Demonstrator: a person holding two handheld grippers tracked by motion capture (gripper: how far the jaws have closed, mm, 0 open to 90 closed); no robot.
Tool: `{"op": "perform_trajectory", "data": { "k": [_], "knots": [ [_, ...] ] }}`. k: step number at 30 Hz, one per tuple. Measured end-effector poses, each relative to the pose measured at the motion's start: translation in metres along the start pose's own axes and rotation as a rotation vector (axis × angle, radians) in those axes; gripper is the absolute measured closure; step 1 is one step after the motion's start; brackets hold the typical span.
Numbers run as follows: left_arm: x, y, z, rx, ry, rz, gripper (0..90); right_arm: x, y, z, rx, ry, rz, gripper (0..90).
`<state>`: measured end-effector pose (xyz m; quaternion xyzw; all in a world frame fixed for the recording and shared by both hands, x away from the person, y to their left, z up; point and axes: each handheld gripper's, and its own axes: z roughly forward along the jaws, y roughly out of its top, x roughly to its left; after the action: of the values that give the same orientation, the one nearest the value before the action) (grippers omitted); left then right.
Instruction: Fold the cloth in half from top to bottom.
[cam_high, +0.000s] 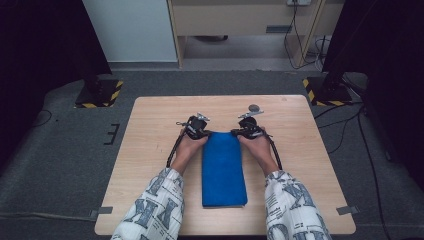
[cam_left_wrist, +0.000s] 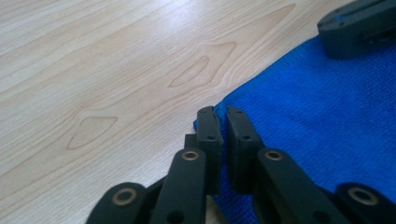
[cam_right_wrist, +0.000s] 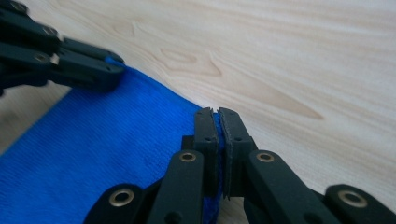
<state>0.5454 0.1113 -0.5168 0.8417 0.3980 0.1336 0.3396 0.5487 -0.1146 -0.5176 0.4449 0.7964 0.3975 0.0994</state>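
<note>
One folded blue towel lies lengthwise at the centre of the wooden table; at its 11 o'clock corner the left gripper is pinched tight on the cloth, at 1 o'clock the right gripper likewise

Count: one folded blue terry cloth, one light wooden table, two black claws, left claw, right claw, one small dark round disc.

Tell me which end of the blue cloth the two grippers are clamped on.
The far end: the left gripper pinches the cloth's far left corner, the right gripper its far right corner. The near end lies flat, untouched.
</note>
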Motion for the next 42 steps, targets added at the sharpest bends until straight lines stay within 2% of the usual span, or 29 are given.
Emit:
{"op": "perform_trajectory", "data": {
  "k": [3, 7, 9, 21, 24, 27, 35, 42],
  "knots": [
    [-0.001, 0.002, -0.003, -0.009, 0.007, -0.007, 86.7, 0.001, 0.003, -0.006, -0.012, -0.002, -0.011, 87.3],
    [-0.005, 0.006, -0.01, -0.035, 0.014, 0.003, 86.7, 0.002, 0.005, -0.013, -0.021, -0.003, -0.01, 87.4],
    [-0.006, 0.008, -0.015, -0.047, 0.016, 0.008, 86.7, 0.002, 0.006, -0.017, -0.034, 0.002, 0.002, 87.3],
    [-0.016, 0.021, -0.05, -0.136, 0.03, 0.022, 86.7, 0.01, 0.016, -0.042, -0.09, -0.013, -0.003, 87.3],
    [-0.018, 0.025, -0.057, -0.151, 0.035, 0.033, 86.7, 0.013, 0.019, -0.049, -0.097, -0.019, -0.013, 87.3],
    [-0.018, 0.028, -0.063, -0.174, 0.027, 0.025, 86.7, 0.015, 0.022, -0.055, -0.105, -0.025, -0.023, 87.3],
    [-0.017, 0.037, -0.077, -0.196, 0.035, 0.033, 86.8, 0.02, 0.034, -0.067, -0.138, -0.023, -0.033, 87.3],
    [-0.019, 0.041, -0.08, -0.214, 0.047, 0.036, 86.8, 0.021, 0.04, -0.073, -0.162, -0.021, -0.031, 87.2]
  ]
}}
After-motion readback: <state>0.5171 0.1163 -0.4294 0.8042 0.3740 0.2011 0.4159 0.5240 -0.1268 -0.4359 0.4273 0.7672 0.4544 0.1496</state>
